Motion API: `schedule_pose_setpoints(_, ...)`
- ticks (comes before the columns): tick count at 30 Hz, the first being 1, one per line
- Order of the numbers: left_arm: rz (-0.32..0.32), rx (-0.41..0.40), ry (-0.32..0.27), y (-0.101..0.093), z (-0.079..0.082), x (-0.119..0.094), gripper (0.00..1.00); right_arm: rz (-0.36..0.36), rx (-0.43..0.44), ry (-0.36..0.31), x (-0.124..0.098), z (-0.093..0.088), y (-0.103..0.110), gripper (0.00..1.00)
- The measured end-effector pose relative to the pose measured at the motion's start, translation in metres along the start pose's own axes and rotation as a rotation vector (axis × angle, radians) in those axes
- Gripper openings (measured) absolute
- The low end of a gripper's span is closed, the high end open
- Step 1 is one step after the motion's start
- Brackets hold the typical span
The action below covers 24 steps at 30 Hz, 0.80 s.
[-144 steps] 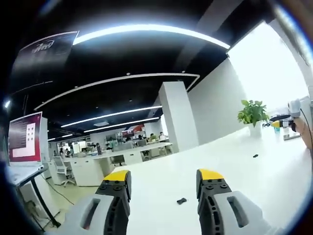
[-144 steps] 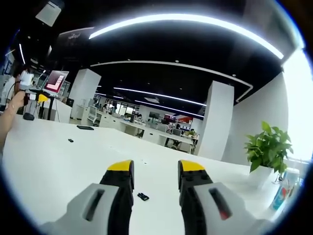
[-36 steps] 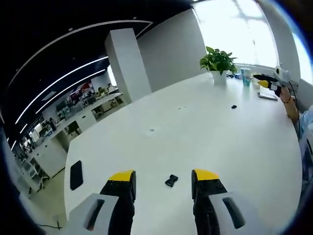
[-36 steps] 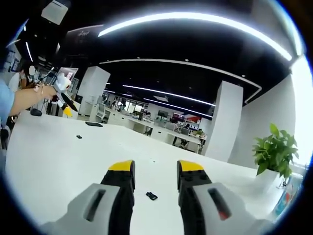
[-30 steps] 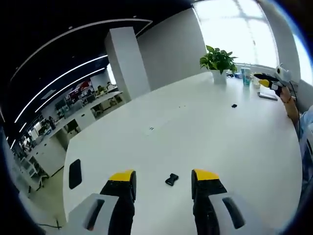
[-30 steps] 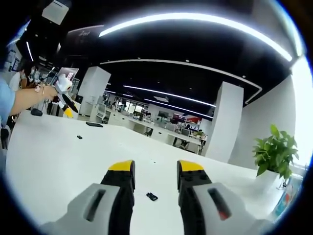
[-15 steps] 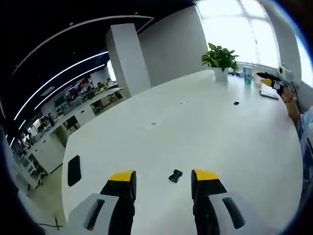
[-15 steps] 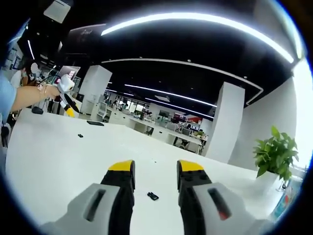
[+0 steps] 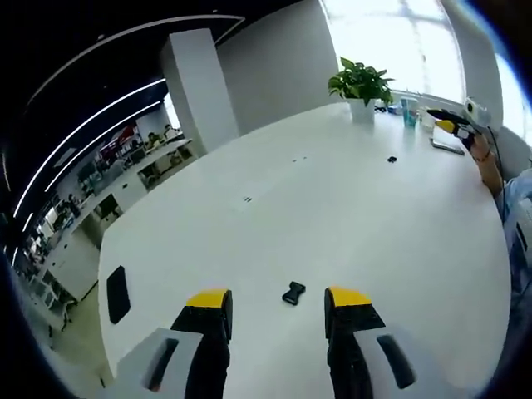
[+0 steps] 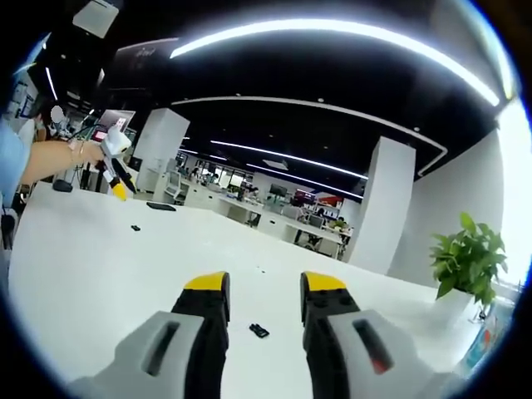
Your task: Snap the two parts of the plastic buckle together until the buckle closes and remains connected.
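In the left gripper view, the left hand-held gripper hangs over the white bench with its yellow-tipped jaws spread apart and nothing between them. Just beyond the jaw tips, between them, a small black buckle part lies flat on the bench, touching neither jaw. Off to the left near the bench edge lies a dark phone. Farther out, well apart from the first piece, a second small black buckle part rests on the bench toward the far right. Beyond it a potted plant and a blue cup stand at the far end, and at the right edge a person's hand holds the right hand-held gripper out over the bench

In the right gripper view, the right hand-held gripper is likewise released, its jaws parted and empty above the bench. A small black buckle part lies on the surface just past the jaw tips, between them. Farther to the left another small black piece and the dark phone sit on the bench, and at the left edge a person's forearm holds the left hand-held gripper pointing down. The potted plant stands at the far right
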<state>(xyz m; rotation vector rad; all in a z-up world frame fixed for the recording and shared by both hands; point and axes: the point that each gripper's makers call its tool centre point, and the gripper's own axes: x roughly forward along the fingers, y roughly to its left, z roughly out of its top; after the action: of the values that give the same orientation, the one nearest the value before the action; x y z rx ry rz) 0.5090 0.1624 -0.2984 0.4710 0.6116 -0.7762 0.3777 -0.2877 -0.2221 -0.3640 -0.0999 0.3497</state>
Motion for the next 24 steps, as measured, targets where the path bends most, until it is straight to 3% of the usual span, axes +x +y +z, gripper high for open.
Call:
schedule_pose_setpoints(9, -0.039, 0.047, 0.06, 0.0, 0.005, 0.012, 0.42, -0.012, 0.011, 0.004, 0.001, -0.001, -0.003, 0.34)
schedule_pose_setpoints(24, -0.111, 0.094, 0.211, 0.011, -0.01, 0.031, 0.37, -0.008, 0.011, 0.021, 0.004, -0.006, 0.0, 0.34)
